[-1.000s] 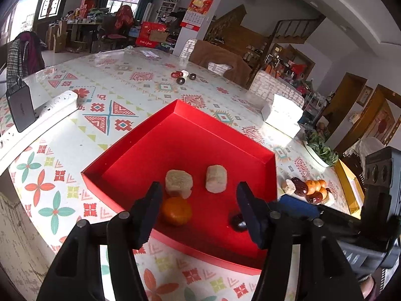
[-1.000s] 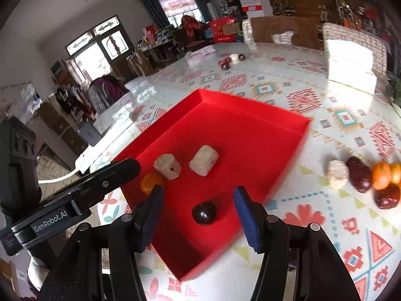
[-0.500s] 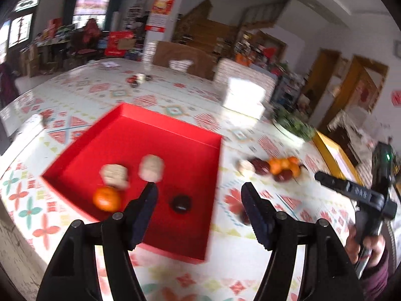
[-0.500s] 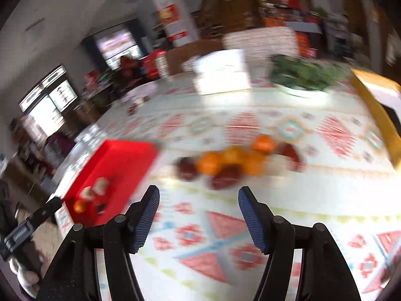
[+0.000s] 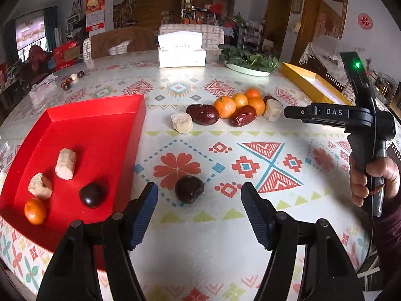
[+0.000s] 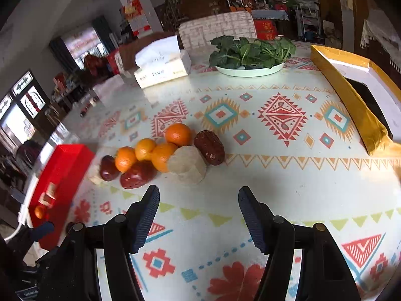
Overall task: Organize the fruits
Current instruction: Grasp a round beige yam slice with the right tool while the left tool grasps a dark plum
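A red tray (image 5: 75,115) at the left holds two beige chunks, a small orange (image 5: 35,211) and a dark round fruit (image 5: 92,194). My left gripper (image 5: 199,197) is open, and another dark fruit (image 5: 189,189) lies on the tablecloth just ahead of its gap, untouched. Further back sits a pile of oranges (image 5: 224,106), red dates (image 5: 202,114) and beige chunks (image 5: 182,123). My right gripper (image 6: 199,213) is open and empty, a little short of the pile, nearest a beige chunk (image 6: 187,164) and a red date (image 6: 209,147). It shows from the side in the left wrist view, with a hand on its handle.
A tissue box (image 5: 181,50), a plate of green leaves (image 6: 250,70) and a yellow box (image 6: 351,100) stand at the back and right of the patterned table. Small dark items (image 5: 72,77) lie far left. Chairs line the far edge.
Both grippers swung right, away from the red tray. The left one now faces the dark fruit on the cloth, the right one the fruit pile. Both jaws stand slightly wider.
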Demonstrator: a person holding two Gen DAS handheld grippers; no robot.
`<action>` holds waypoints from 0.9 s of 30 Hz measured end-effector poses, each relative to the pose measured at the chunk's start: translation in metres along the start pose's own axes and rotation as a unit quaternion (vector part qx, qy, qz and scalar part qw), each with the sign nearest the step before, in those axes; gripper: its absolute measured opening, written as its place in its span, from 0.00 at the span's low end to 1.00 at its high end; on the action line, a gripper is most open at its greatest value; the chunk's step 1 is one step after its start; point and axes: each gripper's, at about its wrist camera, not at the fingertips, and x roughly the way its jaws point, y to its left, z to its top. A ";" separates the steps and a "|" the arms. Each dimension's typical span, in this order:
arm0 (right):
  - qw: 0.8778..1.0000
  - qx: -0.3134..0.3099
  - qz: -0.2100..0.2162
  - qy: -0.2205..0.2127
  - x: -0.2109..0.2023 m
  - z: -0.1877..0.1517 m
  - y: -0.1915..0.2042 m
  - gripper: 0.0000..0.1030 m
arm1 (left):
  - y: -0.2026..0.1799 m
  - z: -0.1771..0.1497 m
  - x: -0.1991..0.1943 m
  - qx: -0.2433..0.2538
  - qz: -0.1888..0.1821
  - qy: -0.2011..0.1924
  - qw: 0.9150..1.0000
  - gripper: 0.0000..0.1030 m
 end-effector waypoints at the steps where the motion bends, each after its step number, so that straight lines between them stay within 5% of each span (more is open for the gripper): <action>1: 1.000 -0.002 -0.003 0.000 0.002 0.001 0.001 0.67 | 0.000 0.001 0.003 0.000 0.000 0.003 1.000 0.66; 6: 1.000 0.012 0.004 -0.002 0.015 0.017 0.001 0.61 | 0.001 0.002 0.017 0.002 -0.004 0.023 1.000 0.65; 8: 1.000 0.012 0.006 -0.001 0.021 0.022 0.004 0.56 | -0.001 0.002 0.023 0.006 -0.011 0.033 0.999 0.51; 14: 1.000 0.008 0.022 0.010 0.034 0.022 0.007 0.42 | 0.000 0.004 0.030 0.008 -0.007 0.040 0.999 0.49; 22: 1.000 -0.006 0.020 0.009 0.035 0.017 0.009 0.42 | -0.004 0.009 0.041 0.017 0.011 0.045 0.999 0.49; 25: 1.000 0.000 0.027 0.009 0.035 0.017 0.007 0.41 | 0.004 0.010 0.041 0.002 0.025 0.041 0.999 0.28; 27: 1.000 0.004 0.027 0.009 0.035 0.017 0.006 0.40 | 0.014 0.010 0.038 -0.021 0.012 0.040 0.999 0.25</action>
